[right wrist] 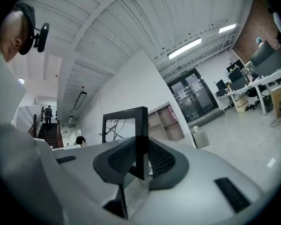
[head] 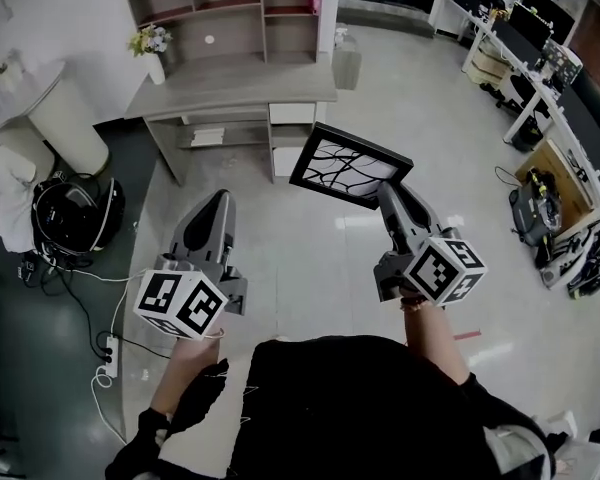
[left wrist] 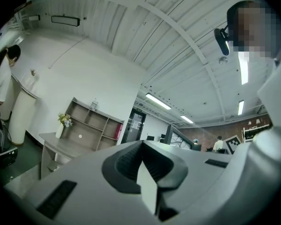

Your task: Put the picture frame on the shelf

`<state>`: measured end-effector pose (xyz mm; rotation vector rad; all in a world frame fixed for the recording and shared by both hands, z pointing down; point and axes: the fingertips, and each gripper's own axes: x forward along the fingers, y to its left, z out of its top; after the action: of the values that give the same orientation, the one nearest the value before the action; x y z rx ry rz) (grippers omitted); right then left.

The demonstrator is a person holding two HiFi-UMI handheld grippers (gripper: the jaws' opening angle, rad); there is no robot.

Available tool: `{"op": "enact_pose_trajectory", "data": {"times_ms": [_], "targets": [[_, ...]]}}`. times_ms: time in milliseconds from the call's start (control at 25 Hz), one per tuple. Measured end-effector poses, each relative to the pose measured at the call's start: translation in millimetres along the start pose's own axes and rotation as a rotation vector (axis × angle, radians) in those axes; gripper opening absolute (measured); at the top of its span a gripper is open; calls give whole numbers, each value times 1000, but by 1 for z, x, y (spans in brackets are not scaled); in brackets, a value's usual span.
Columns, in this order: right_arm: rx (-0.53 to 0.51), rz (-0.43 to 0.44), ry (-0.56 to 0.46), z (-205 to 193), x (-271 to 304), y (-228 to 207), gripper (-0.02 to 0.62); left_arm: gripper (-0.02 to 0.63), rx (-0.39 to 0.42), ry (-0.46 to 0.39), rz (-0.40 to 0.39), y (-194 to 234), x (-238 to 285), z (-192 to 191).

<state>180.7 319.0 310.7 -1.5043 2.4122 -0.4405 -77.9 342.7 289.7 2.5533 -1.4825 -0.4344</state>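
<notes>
Right gripper [right wrist: 139,159]: jaws clamped on one edge of the black picture frame [head: 348,165], which hangs tilted above the floor [head: 310,258], well apart from the desk [head: 230,86] and shelf unit [head: 225,8]. Left gripper [left wrist: 141,149]: jaws pressed together, empty.

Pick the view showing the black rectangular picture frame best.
Head view: the whole black rectangular picture frame and its branch artwork show. Right gripper view: only part, obliquely, between the jaws. Left gripper view: nothing clear.
</notes>
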Motion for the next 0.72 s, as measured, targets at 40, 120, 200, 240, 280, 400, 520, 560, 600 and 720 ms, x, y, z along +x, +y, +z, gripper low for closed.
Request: {"op": "enact_pose_trajectory", "data": {"times_ms": [40,120,200,240,280,400,520,560,600,720], "targets": [[1,-2,-2,3,10,-3,83,12,-1,0,-1,6,9,3],[3,-6,6,10,33,-9,81,11,-8,4,0,17,26,12],[6,-6,10,13,50,-13,83,12,-13,12,5,26,38,15],[9,-4,9,12,56,-15,81,12,-14,17,6,30,42,14],[13,-2,9,10,62,-17,81,11,-14,22,7,34,46,10],[26,0,25,2,75,-28,81,11,-29,43,14,42,61,-2],[42,0,50,-6,88,-43,81,11,-44,66,16,47,81,-16],[47,0,57,-7,93,-49,81,11,-49,73,15,47,88,-20],[50,0,63,-8,98,-55,81,11,-55,79,15,47,96,-23],[51,12,78,-2,117,-79,81,11,-59,76,32,48,120,-27]]}}
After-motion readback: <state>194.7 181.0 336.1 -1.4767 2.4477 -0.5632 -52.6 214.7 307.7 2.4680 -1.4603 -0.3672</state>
